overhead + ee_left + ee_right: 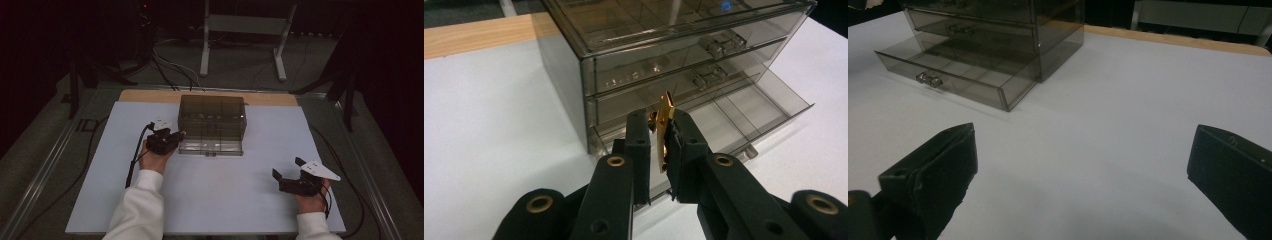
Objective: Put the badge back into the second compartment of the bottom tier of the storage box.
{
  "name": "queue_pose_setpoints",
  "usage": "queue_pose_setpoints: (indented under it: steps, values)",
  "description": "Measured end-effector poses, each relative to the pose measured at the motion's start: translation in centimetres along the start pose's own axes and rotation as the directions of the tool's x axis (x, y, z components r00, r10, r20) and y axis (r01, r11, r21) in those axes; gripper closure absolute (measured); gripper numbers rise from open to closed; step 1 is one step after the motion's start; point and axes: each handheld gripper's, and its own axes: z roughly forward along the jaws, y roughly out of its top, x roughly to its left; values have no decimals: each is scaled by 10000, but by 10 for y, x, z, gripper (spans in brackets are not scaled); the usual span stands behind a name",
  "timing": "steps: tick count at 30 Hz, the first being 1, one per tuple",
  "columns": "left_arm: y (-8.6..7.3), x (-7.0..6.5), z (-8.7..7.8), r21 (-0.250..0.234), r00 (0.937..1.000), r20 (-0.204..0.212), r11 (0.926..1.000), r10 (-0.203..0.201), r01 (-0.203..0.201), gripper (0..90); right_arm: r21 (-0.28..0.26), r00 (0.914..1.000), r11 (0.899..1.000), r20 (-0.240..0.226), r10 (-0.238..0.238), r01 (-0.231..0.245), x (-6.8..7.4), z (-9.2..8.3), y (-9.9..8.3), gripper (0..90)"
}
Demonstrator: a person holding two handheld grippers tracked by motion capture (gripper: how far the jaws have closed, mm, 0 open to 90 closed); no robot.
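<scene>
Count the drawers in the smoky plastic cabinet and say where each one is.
3. The top drawer and middle drawer are pushed in, stacked in the cabinet. The bottom drawer is pulled out toward the person.

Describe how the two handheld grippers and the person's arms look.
Both the left gripper and the right gripper are black with two blocky jaws, brass-ringed pivots and a grey three-cornered plate on top. A black cable trails from each. The sleeves are white.

Dim, dark surroundings frame the lit white table (pixel 210 200); close-ups are soft, with faint shadows.
</scene>
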Motion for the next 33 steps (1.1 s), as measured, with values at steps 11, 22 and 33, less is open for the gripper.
queue_pose_setpoints:
  steps: [11,22,33]
  values:
    - [2,-2,10,-9,9993,327,9998,-181,182,817,-19,10000,10000,-10,-2,2,0,0,0,0]
    - [6,-8,15,-157,9986,521,9998,-130,139,817,-60,10000,10000,24,40,-40,-1,-1,0,0]
    - [10,-16,26,-98,9971,759,9999,-29,37,817,-68,10000,10000,4,42,-42,-2,-1,0,0]
